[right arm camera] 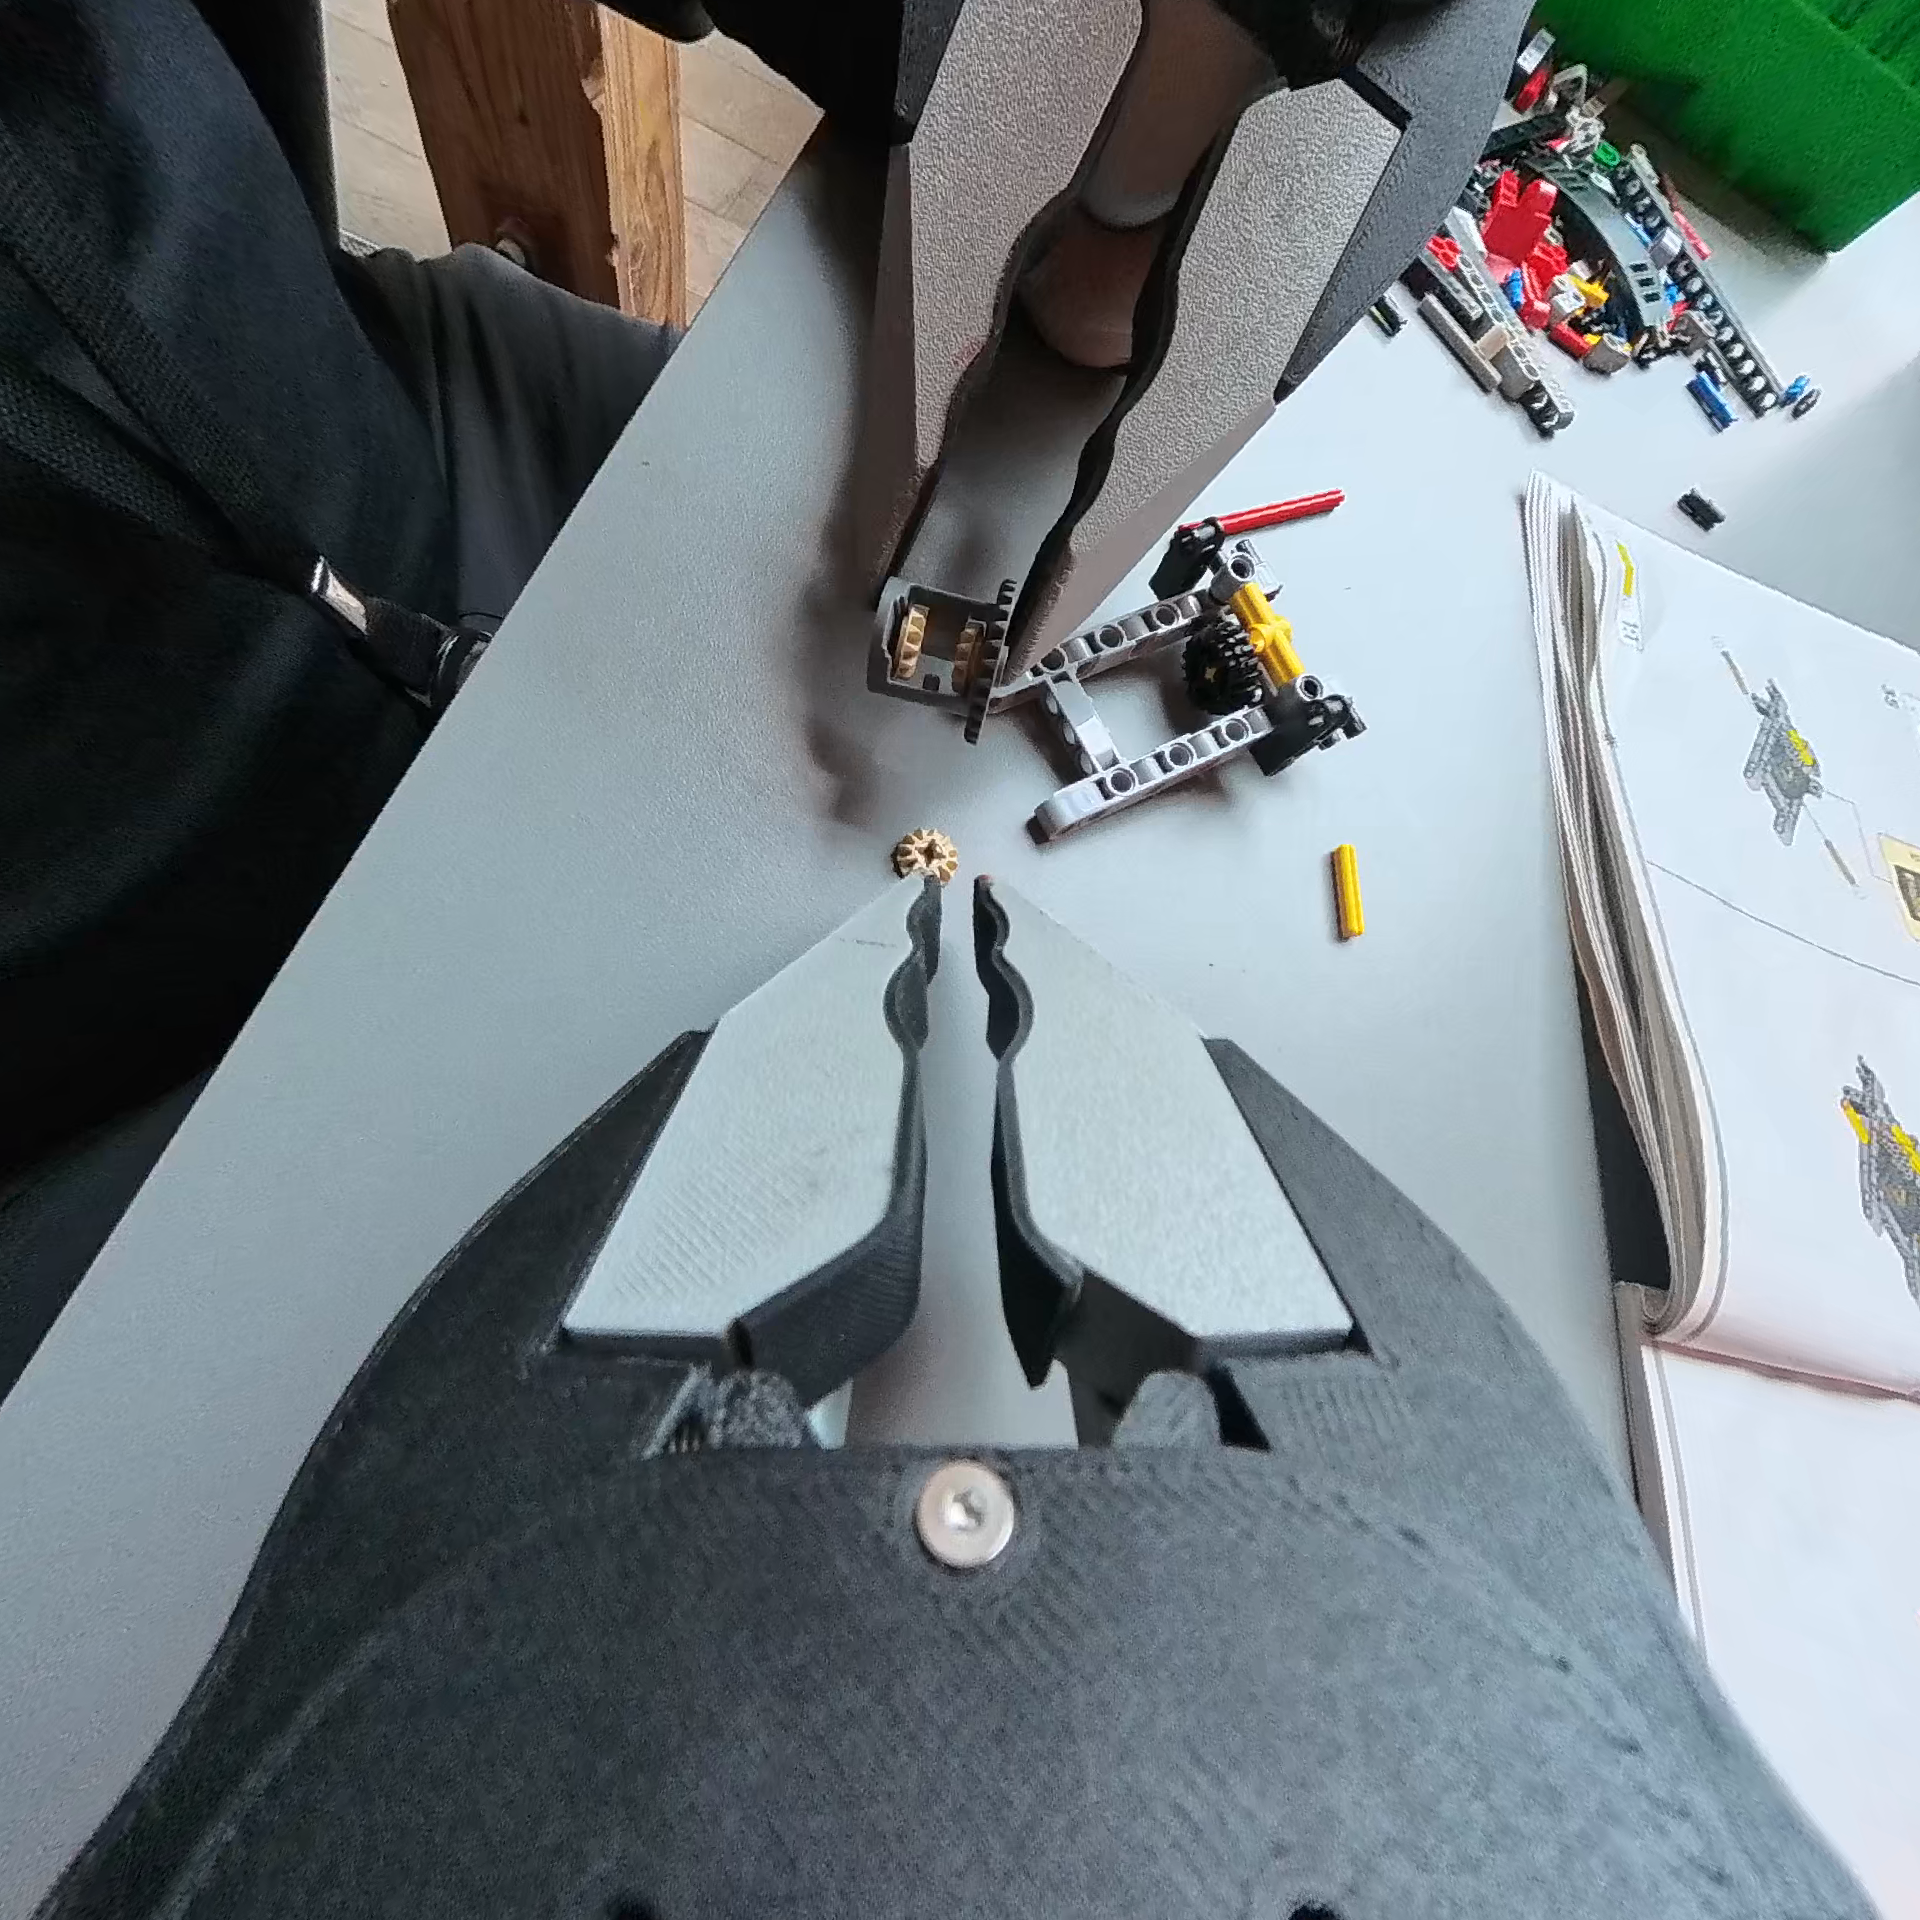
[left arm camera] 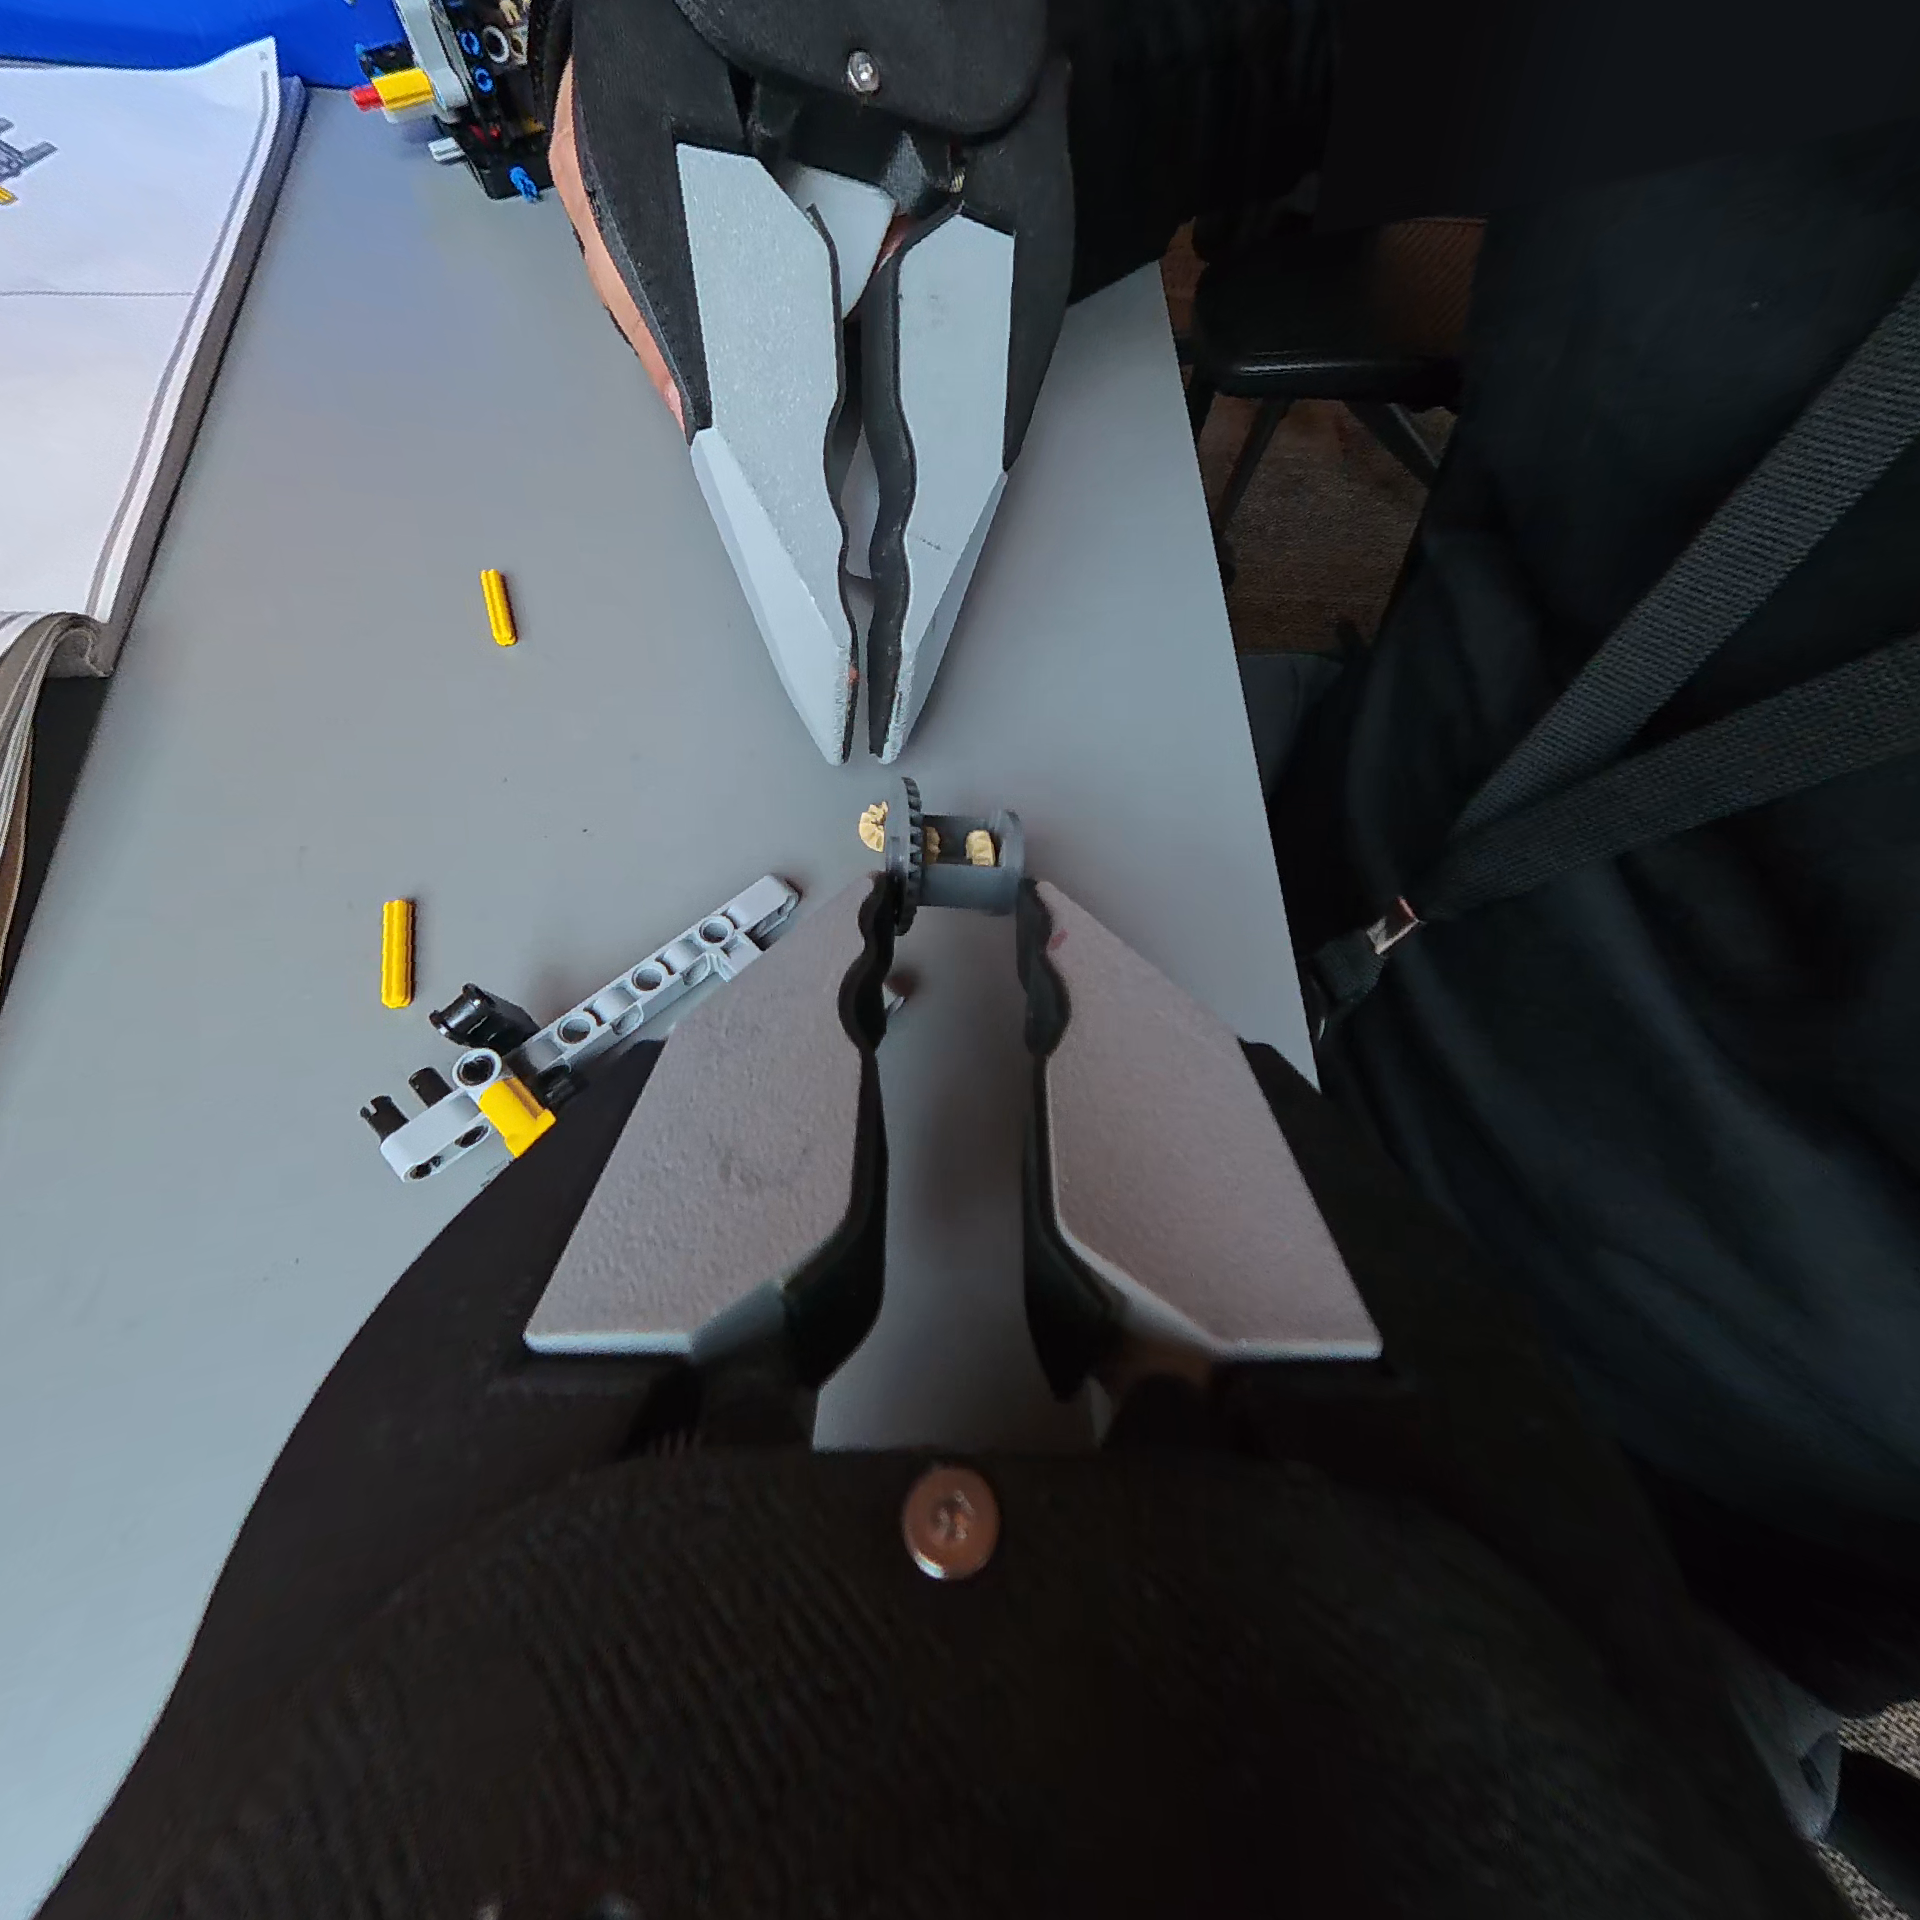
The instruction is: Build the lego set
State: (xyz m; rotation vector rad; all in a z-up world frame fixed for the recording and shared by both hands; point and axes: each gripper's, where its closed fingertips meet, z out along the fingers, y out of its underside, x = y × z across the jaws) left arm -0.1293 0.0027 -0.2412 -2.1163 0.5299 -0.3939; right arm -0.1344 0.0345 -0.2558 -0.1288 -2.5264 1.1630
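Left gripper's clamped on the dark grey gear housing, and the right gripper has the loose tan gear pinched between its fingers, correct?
Not quite. The left gripper is clamped on the dark grey gear housing, but the right gripper holds nothing: the tan gear lies on the table just past its left fingertip, the jaws slightly apart. The right wrist view shows it.

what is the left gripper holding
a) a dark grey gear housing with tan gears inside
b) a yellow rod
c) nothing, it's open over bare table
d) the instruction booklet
a: the left gripper has its fingertips on either side of the dark grey gear housing, with tan gears showing inside; the yellow rods lie loose on the table.
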